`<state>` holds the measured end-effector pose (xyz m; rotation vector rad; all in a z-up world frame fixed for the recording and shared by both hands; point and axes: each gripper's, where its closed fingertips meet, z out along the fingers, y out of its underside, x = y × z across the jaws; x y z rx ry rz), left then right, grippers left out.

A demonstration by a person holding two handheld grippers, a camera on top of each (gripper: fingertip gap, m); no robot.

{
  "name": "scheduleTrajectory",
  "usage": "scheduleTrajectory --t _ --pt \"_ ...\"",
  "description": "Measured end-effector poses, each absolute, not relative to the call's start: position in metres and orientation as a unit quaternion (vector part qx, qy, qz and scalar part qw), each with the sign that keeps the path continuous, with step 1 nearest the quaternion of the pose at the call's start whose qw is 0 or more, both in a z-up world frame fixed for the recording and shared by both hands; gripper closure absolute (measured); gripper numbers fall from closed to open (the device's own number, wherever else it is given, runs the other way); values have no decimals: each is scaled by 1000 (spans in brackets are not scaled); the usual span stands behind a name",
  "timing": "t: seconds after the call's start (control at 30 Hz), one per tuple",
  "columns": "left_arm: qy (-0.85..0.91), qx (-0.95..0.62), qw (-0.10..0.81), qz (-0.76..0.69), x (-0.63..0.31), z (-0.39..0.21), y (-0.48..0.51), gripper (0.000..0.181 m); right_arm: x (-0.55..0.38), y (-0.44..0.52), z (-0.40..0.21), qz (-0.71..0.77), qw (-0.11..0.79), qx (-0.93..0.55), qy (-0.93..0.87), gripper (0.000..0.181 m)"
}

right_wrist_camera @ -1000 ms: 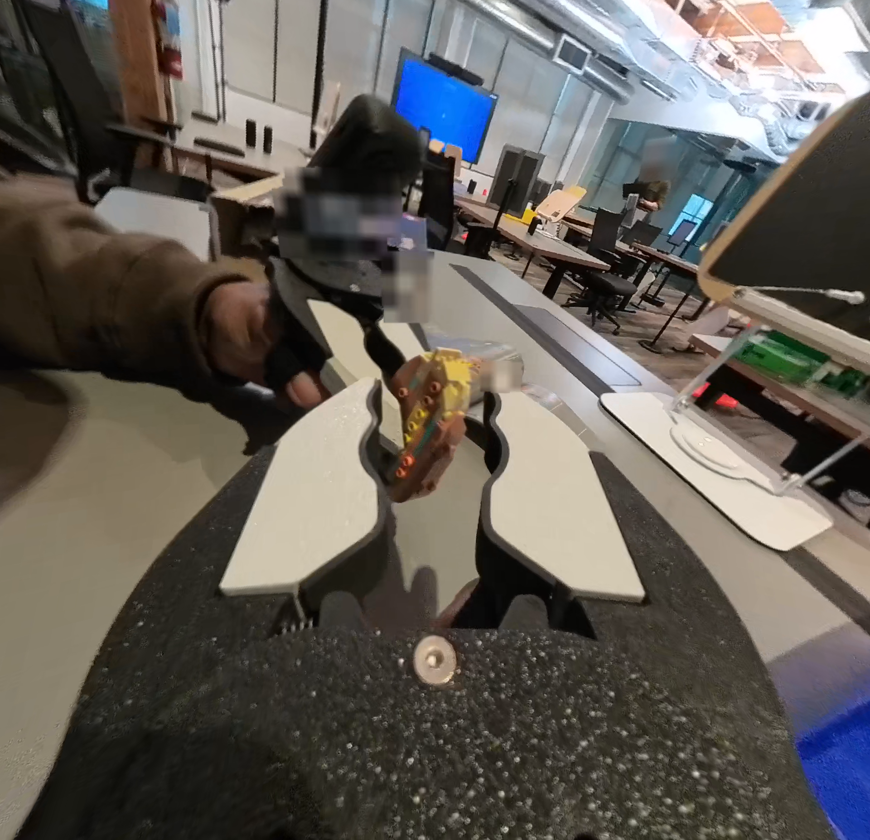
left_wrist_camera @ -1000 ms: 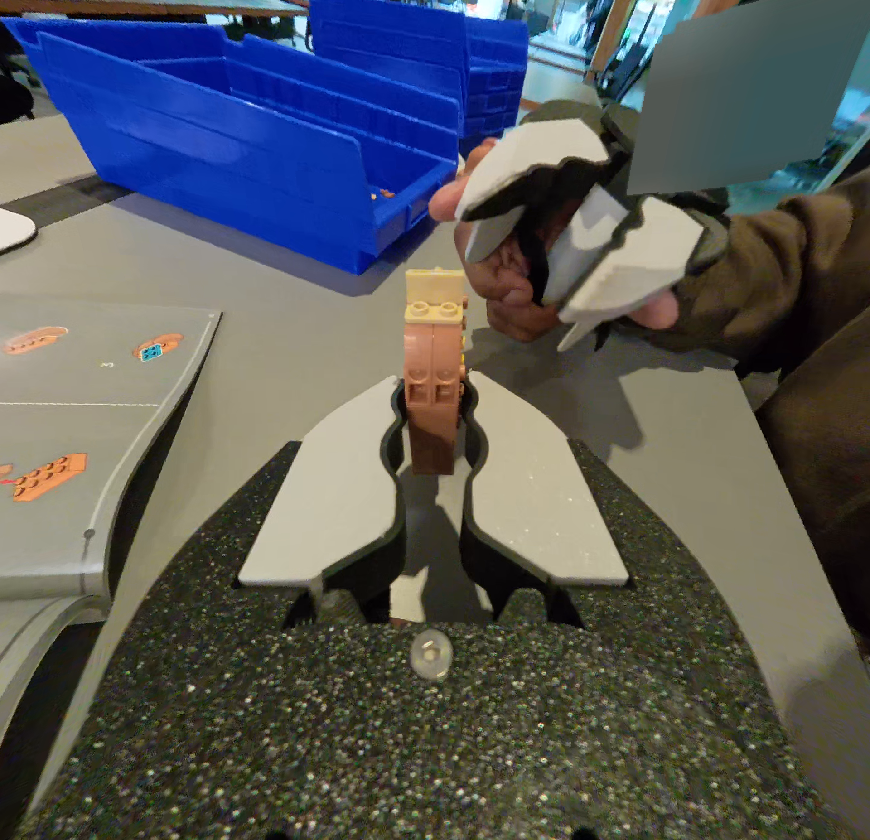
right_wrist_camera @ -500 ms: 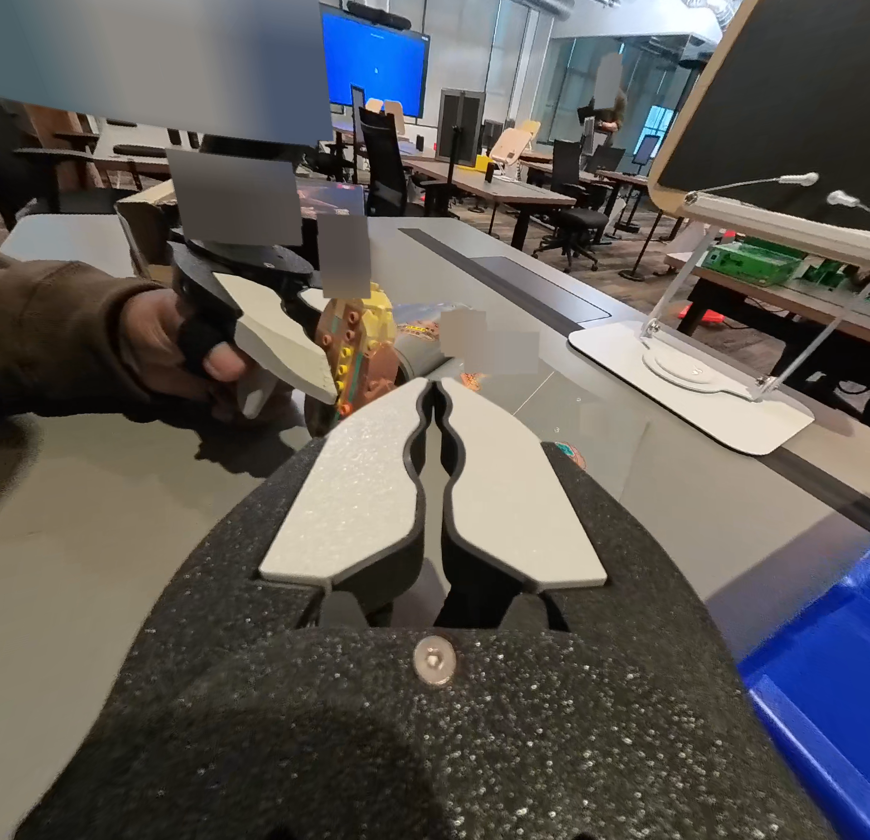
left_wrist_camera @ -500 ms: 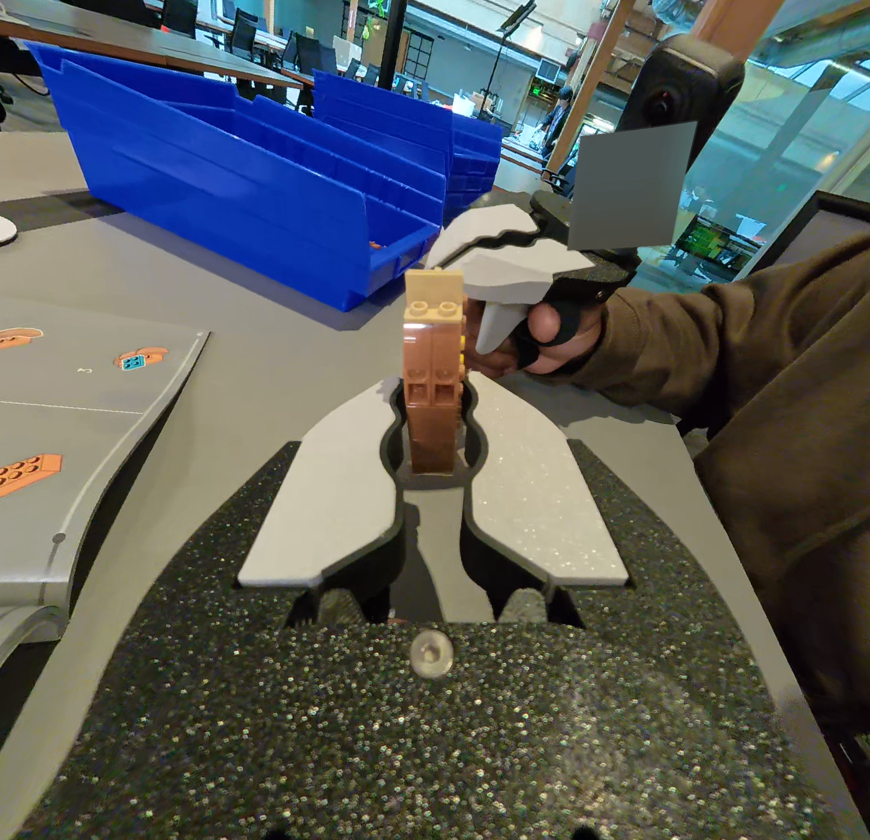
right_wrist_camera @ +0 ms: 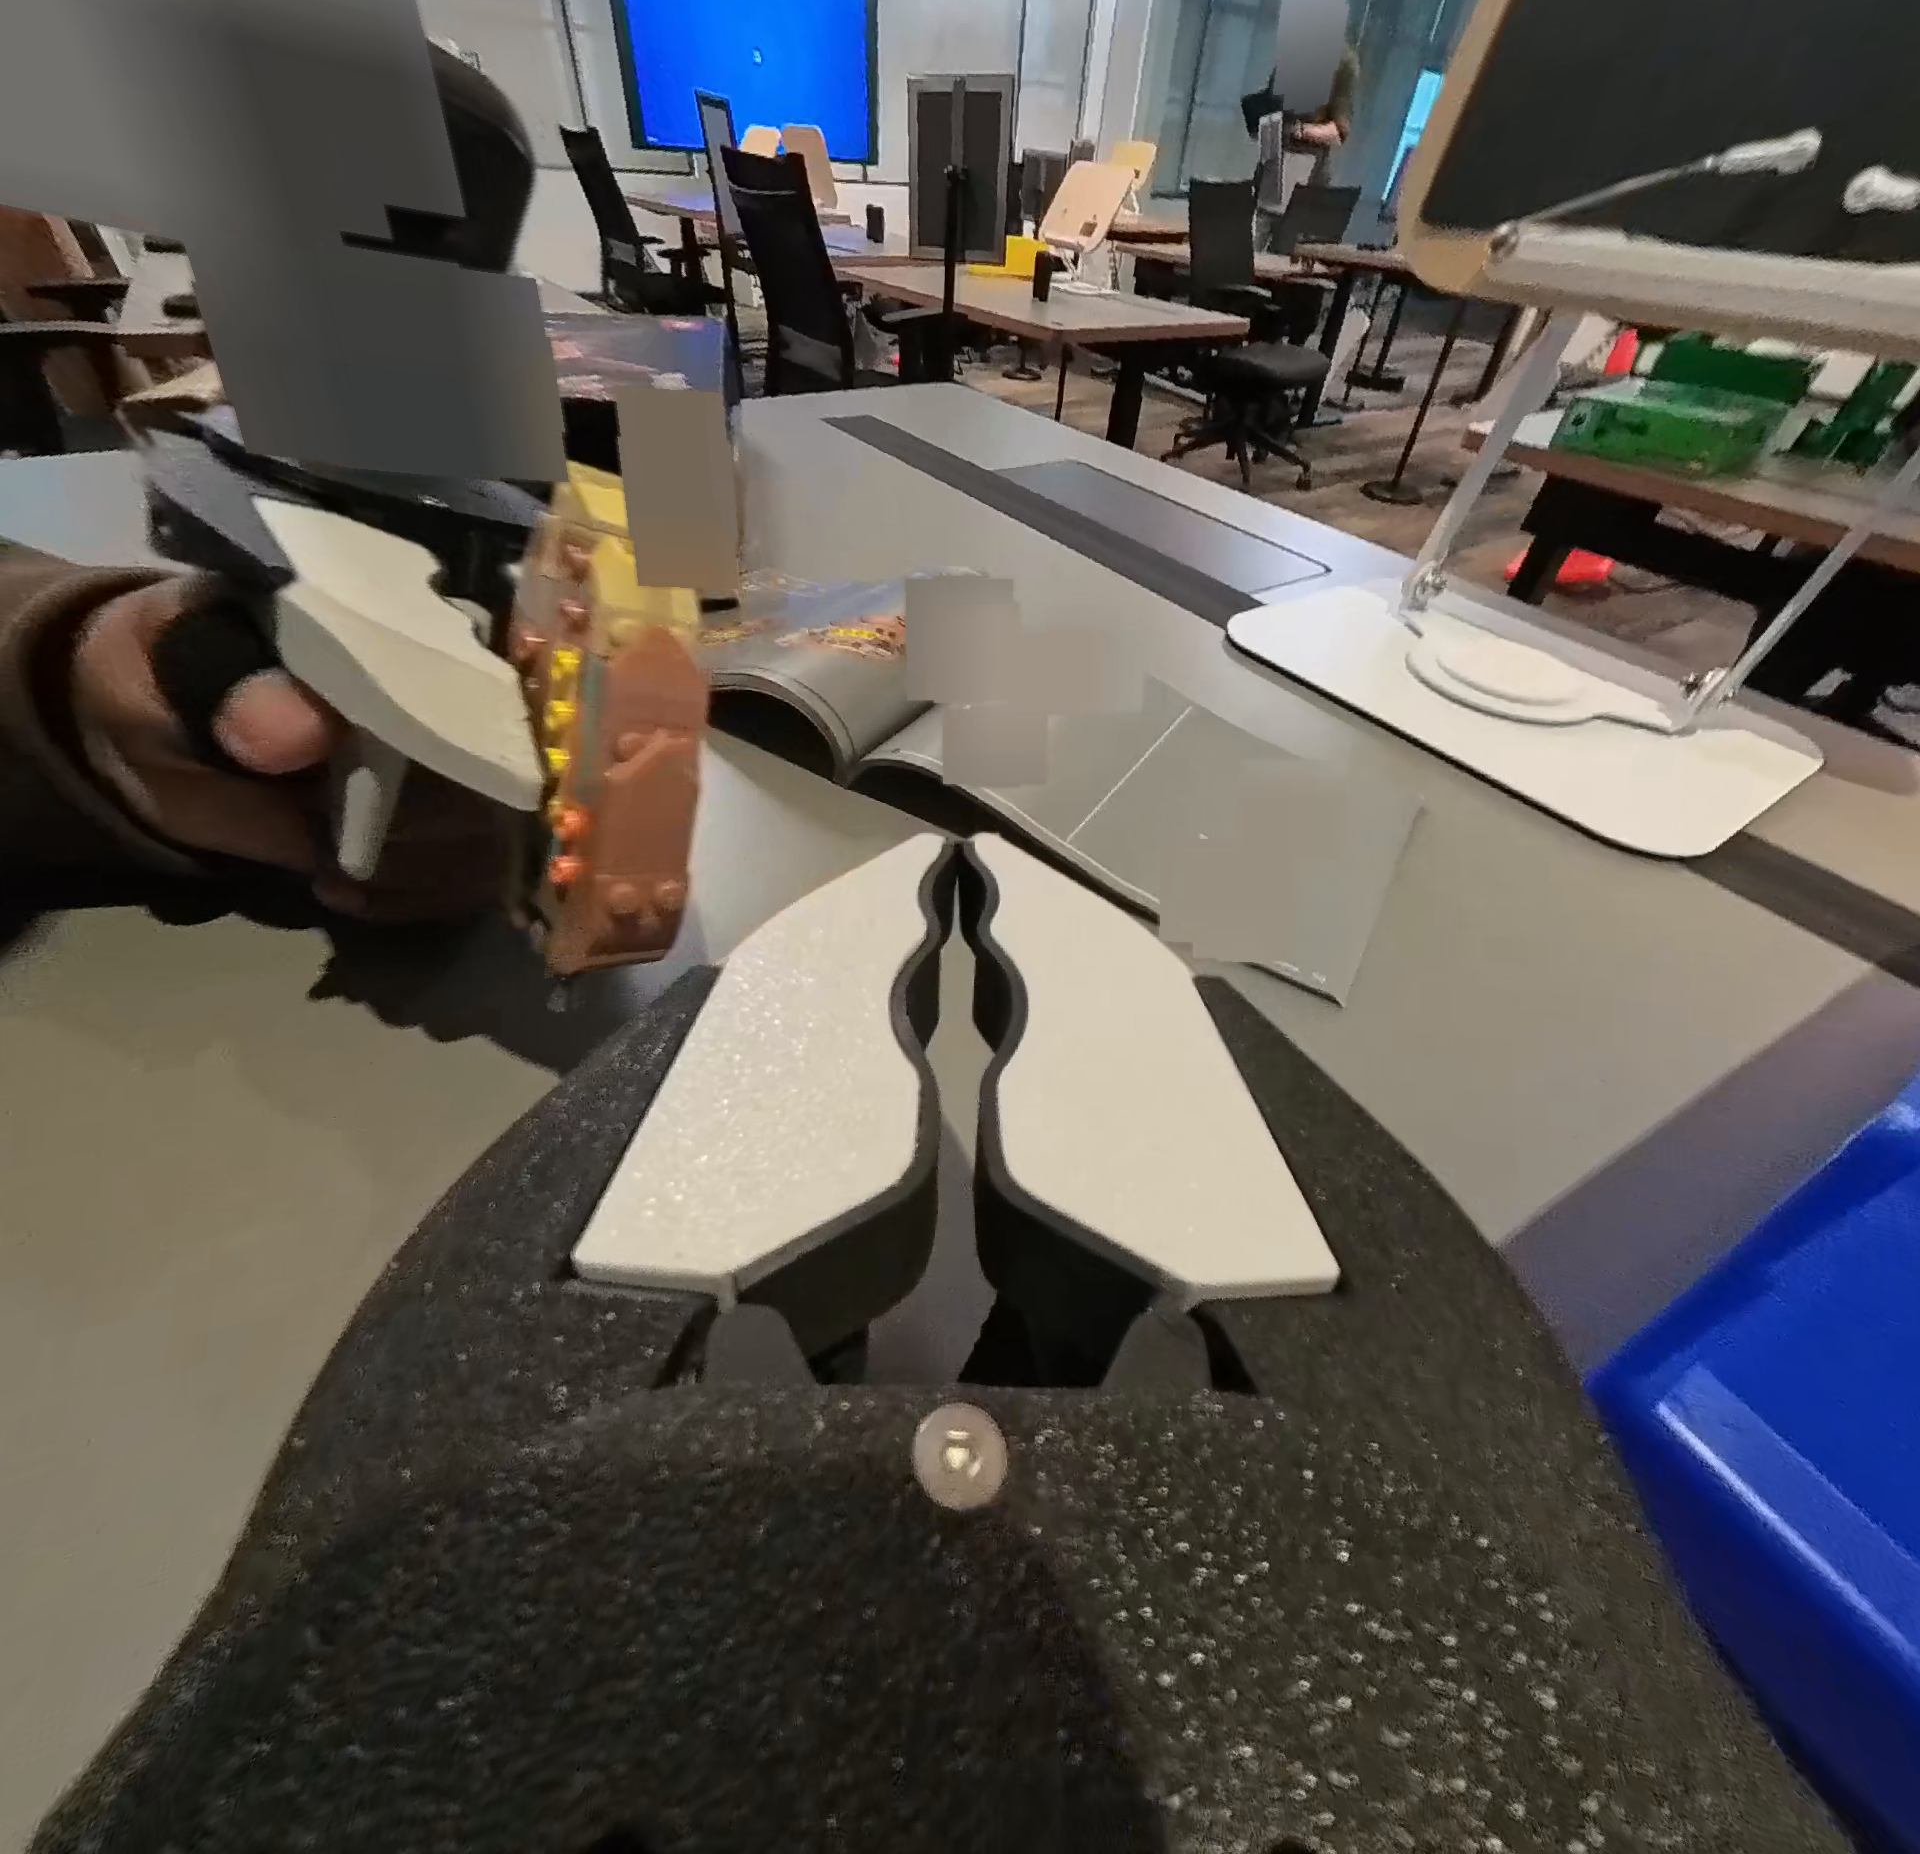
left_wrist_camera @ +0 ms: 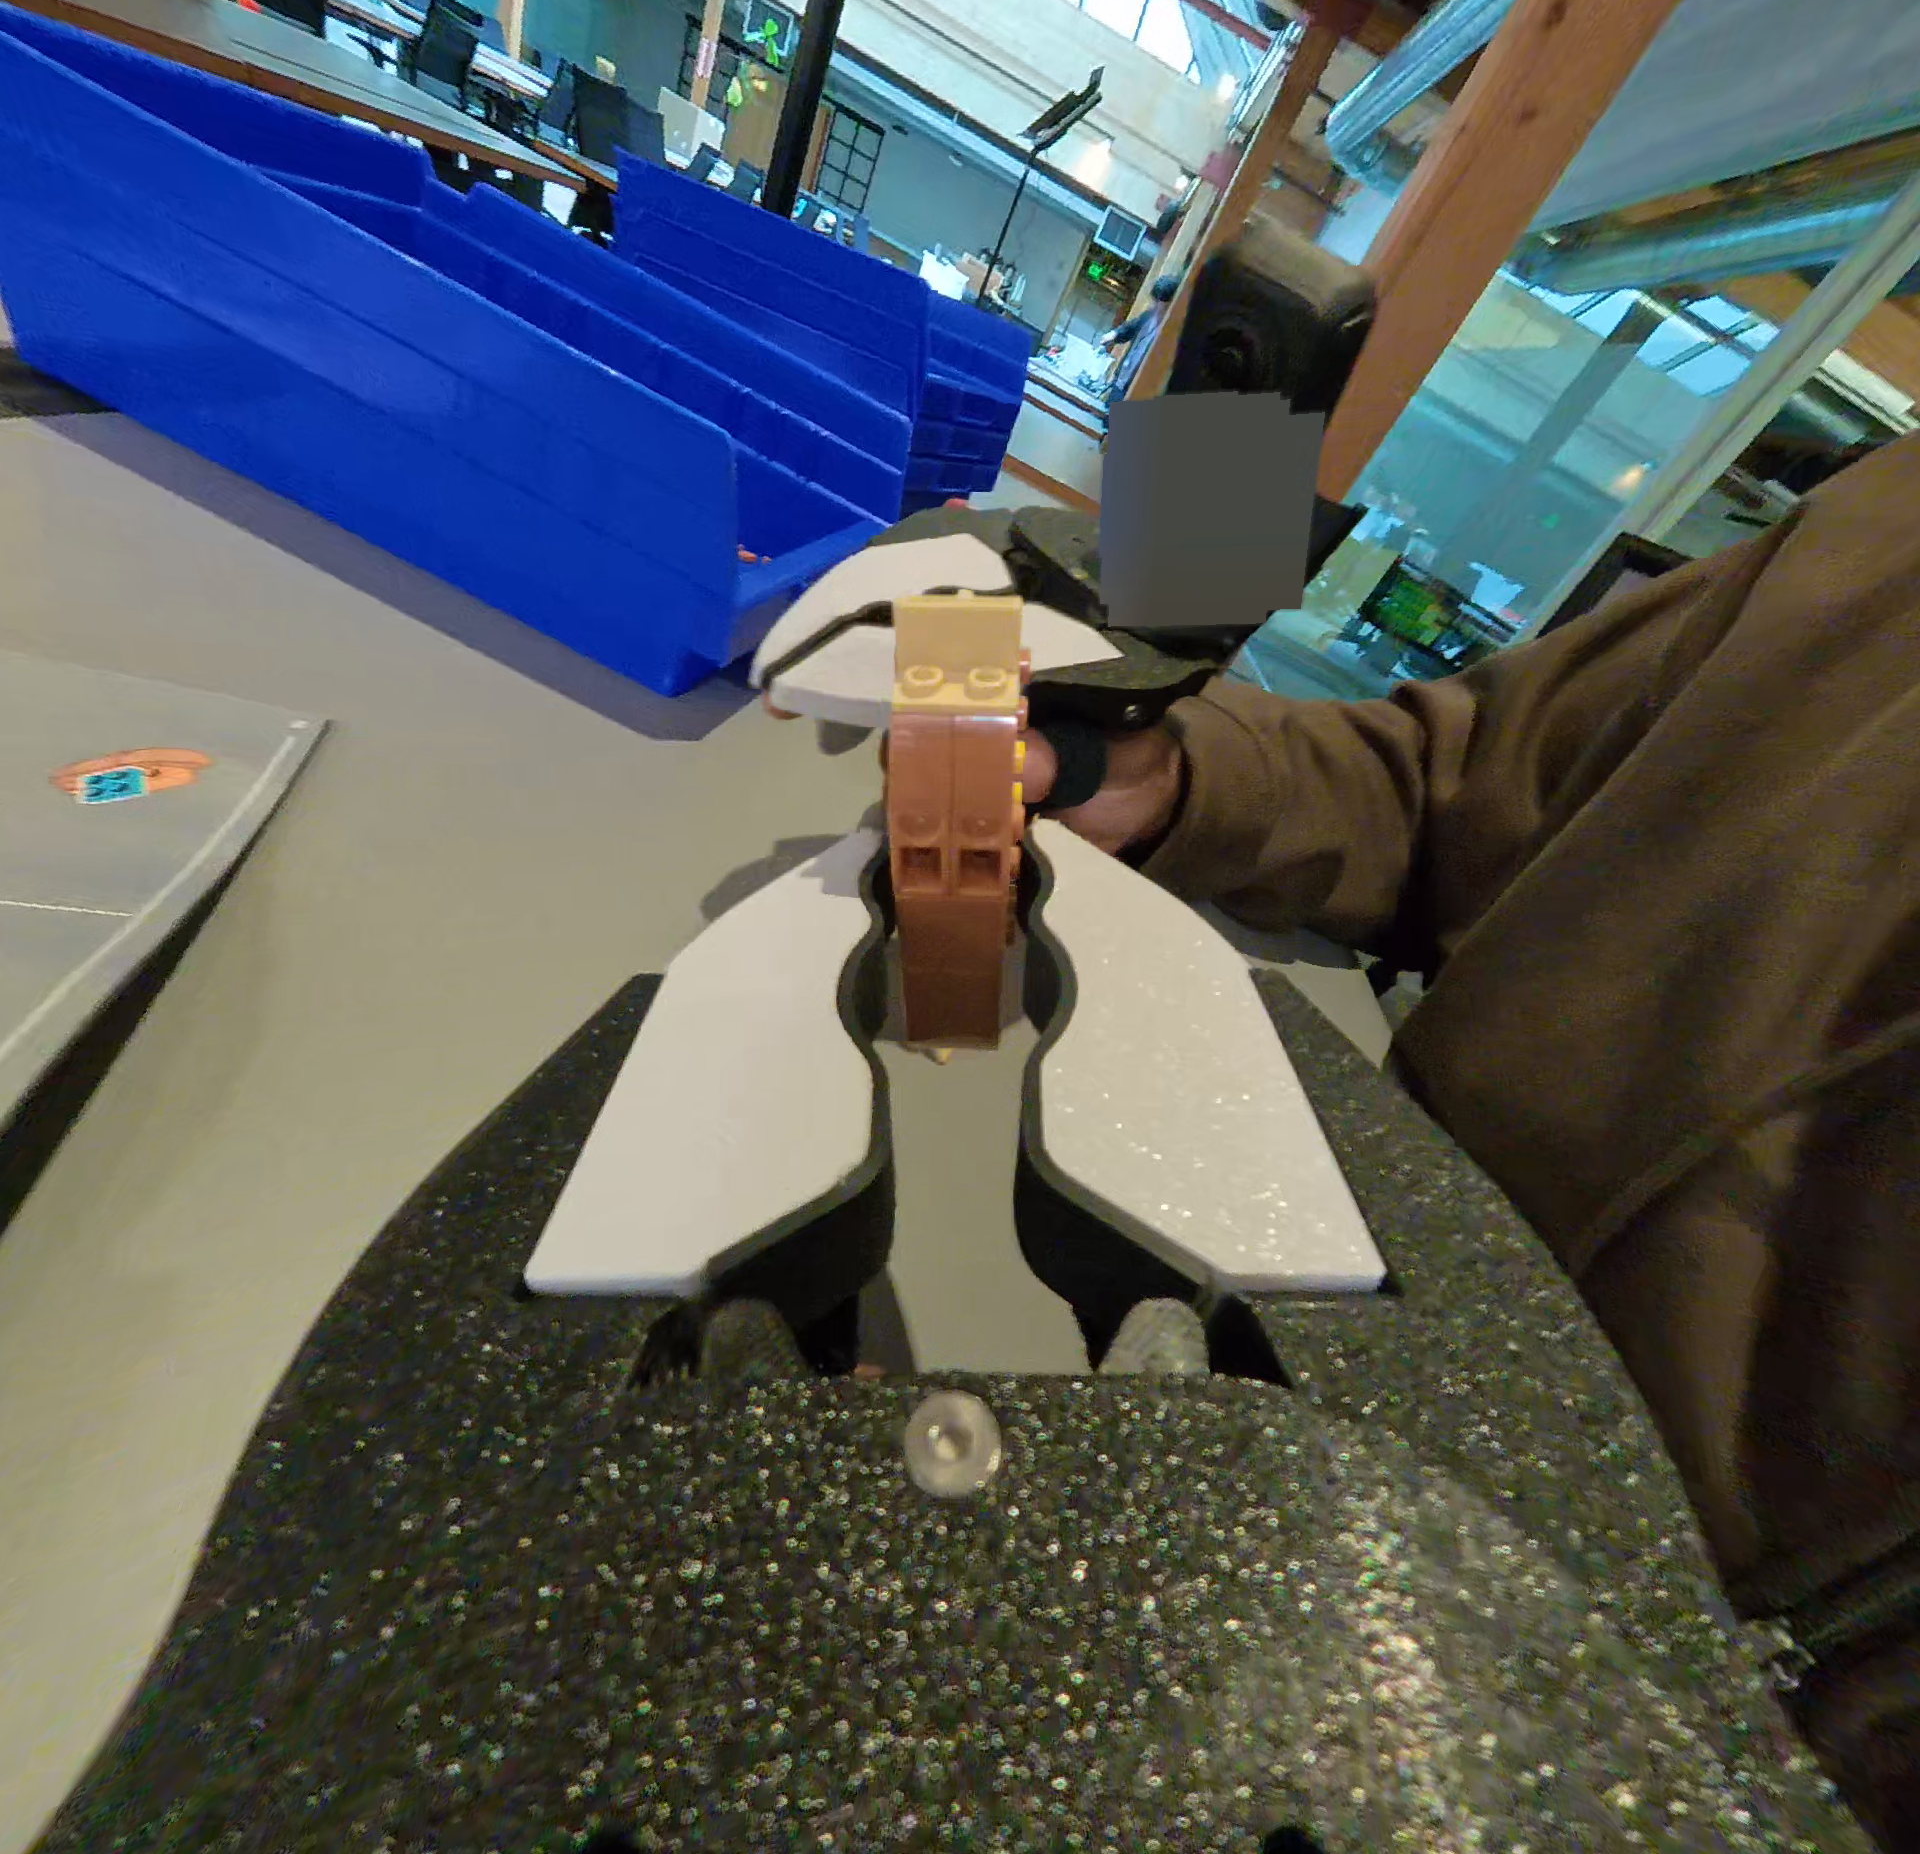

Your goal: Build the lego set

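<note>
**A:** Where is the lego build [left_wrist_camera: 951,869] at this moment?

**B:** It sits upright between the jaws of the left gripper [left_wrist_camera: 954,874], lifted above the grey bench [left_wrist_camera: 436,869]. The jaws are narrowed onto its dark brown lower part. Above that come lighter brown pieces, and a tan brick caps the top. In the right wrist view the same build [right_wrist_camera: 623,765] shows yellow pieces and a row of orange studs along one side.

**A:** And the right gripper [right_wrist_camera: 956,854]?

**B:** Its jaws are pressed nearly together, with nothing between them. It points across the bench, with the build off to its left and apart from it. In the left wrist view it [left_wrist_camera: 831,651] appears just behind the build, held by a hand [left_wrist_camera: 1112,786] in a brown sleeve.

**A:** What else lies on the bench?

**B:** Blue plastic bins [left_wrist_camera: 416,391] stand at the far left, and one holds a few small orange pieces. An open instruction booklet [left_wrist_camera: 125,828] lies to the left, with pictures of bricks on its page. A white stand base [right_wrist_camera: 1527,713] rests farther to the right in the right wrist view.
</note>
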<state>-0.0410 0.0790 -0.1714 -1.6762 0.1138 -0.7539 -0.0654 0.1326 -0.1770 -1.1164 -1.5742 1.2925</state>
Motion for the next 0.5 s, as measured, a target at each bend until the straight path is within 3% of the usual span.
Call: scheduleTrajectory --t 0.5 --pt "53 -721 600 -343 -32 -170 79 159 -68 137 -180 520 373 -460 -616 181"
